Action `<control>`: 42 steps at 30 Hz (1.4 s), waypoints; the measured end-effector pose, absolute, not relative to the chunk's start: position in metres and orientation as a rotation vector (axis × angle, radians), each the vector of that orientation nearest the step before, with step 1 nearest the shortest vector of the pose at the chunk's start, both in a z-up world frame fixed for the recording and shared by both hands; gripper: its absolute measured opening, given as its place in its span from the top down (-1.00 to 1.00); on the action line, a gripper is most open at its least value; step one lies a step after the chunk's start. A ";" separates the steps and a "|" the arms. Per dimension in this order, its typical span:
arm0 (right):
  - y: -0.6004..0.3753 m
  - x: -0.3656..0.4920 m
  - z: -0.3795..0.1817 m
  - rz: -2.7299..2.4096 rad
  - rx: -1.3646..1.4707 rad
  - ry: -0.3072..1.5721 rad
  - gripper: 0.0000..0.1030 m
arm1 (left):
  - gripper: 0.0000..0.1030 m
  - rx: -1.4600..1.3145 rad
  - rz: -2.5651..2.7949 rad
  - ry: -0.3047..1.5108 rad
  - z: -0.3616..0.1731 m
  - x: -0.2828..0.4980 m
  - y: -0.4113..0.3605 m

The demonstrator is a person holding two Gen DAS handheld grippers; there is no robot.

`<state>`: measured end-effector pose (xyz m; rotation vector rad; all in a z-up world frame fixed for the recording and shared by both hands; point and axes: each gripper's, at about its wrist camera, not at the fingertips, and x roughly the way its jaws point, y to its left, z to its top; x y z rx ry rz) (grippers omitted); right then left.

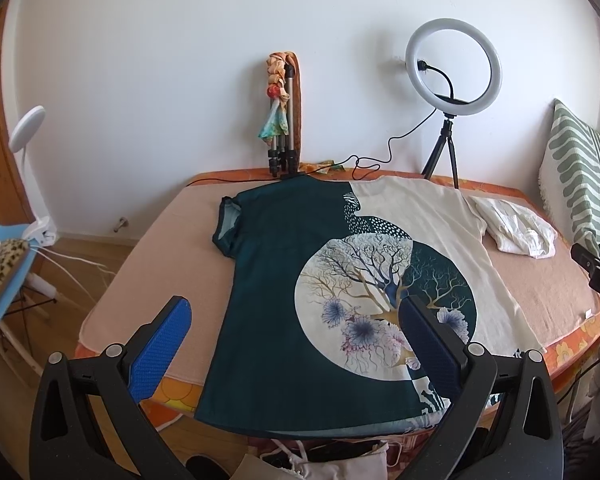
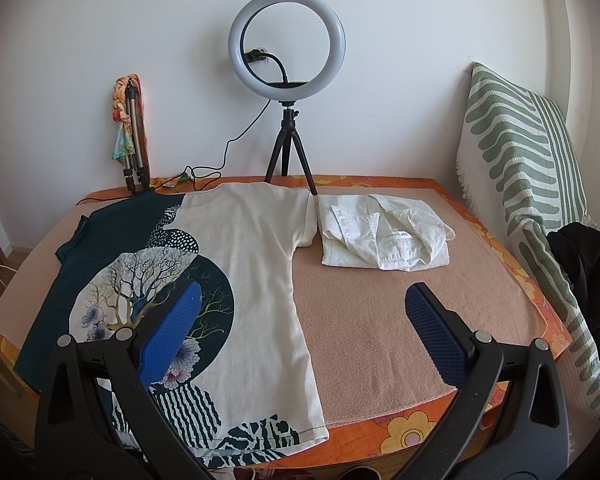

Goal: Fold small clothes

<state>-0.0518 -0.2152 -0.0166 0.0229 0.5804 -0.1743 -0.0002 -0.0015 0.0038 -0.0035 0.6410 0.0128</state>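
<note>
On the pink-blanketed bed (image 1: 148,248), seen from the left wrist camera, one short-sleeved T-shirt, half dark green and half cream with a printed tree in a circle (image 1: 284,280), lies spread flat, hem toward the camera and hanging slightly over the near edge. The left gripper (image 1: 296,320) hovers above the hem, its two blue-padded fingers (image 1: 164,348) spread wide and holding nothing; the right-hand finger hides part of the print. One folded white garment (image 1: 516,232) lies just beside the shirt's cream sleeve. At the frame's right edge a black object bears the letters "DAS"; the rest is cut off. Against the wall stand one ring light on a black tripod (image 1: 452,60) and one folded silver tripod draped with a coloured scarf (image 1: 280,116). One white clip lamp (image 1: 26,128) shows at left.

From the right wrist camera, the right gripper (image 2: 304,312) likewise stands wide apart and empty above the near edge, one blue pad over the shirt's print (image 2: 260,256), the other over bare blanket (image 2: 380,320). The shirt's dark left sleeve is hard to make out. The white garment (image 2: 384,236) shows a small sewn label, its writing too small to read. One green-and-white striped cushion (image 2: 520,168) leans at right, partly covered by a black garment (image 2: 588,264). The ring light (image 2: 286,40) stands directly behind the cream shoulder.
</note>
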 end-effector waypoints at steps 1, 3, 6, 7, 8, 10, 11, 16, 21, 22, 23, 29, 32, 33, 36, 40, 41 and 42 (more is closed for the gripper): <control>-0.215 -0.052 -0.017 -0.175 0.022 0.580 -1.00 | -1.00 -0.004 0.013 0.641 0.004 0.000 -0.002; -0.215 -0.051 -0.017 -0.176 0.023 0.579 -1.00 | -1.00 -0.003 0.013 0.640 0.003 0.000 -0.002; -0.215 -0.051 -0.018 -0.175 0.024 0.580 -1.00 | -1.00 0.001 0.014 0.639 0.003 0.000 -0.002; -0.215 -0.050 -0.018 -0.174 0.023 0.579 -1.00 | -1.00 0.003 0.015 0.638 0.002 0.000 -0.002; -0.214 -0.050 -0.019 -0.175 0.021 0.579 -1.00 | -1.00 0.005 0.015 0.638 0.002 0.000 -0.002; -0.213 -0.049 -0.020 -0.175 0.017 0.580 -1.00 | -1.00 0.006 0.016 0.640 0.001 0.001 -0.001; -0.213 -0.049 -0.021 -0.175 0.014 0.582 -1.00 | -1.00 0.007 0.017 0.640 0.000 0.001 0.000; -0.209 -0.043 -0.020 -0.171 0.010 0.588 -1.00 | -1.00 0.007 0.021 0.646 -0.002 0.003 0.005; -0.196 -0.036 -0.026 -0.163 -0.005 0.588 -1.00 | -1.00 0.004 0.030 0.656 -0.007 0.006 0.013; -0.195 -0.035 -0.026 -0.161 -0.006 0.589 -1.00 | -1.00 0.004 0.035 0.659 -0.008 0.007 0.015; -0.194 -0.034 -0.025 -0.157 -0.004 0.592 -1.00 | -1.00 0.004 0.036 0.662 -0.009 0.008 0.018; -0.186 -0.025 -0.021 -0.109 0.020 0.599 -1.00 | -1.00 -0.023 0.027 0.688 -0.014 0.012 0.042; -0.175 -0.017 -0.016 -0.066 0.021 0.599 -1.00 | -0.99 -0.044 0.039 0.694 -0.017 0.013 0.059; -0.170 -0.015 -0.014 -0.052 0.015 0.597 -1.00 | -0.99 -0.048 0.039 0.690 -0.019 0.013 0.065; -0.151 -0.005 -0.005 0.003 -0.008 0.598 -1.00 | -0.99 -0.067 0.024 0.671 -0.028 0.008 0.081; -0.121 0.013 0.010 0.094 -0.022 0.593 -1.00 | -0.99 -0.083 0.012 0.721 -0.044 0.010 0.097; -0.111 0.019 0.014 0.113 -0.029 0.590 -1.00 | -0.99 -0.085 0.016 0.733 -0.049 0.010 0.100; -0.101 0.025 0.018 0.136 -0.035 0.590 -1.00 | -0.99 -0.093 0.018 0.745 -0.053 0.010 0.104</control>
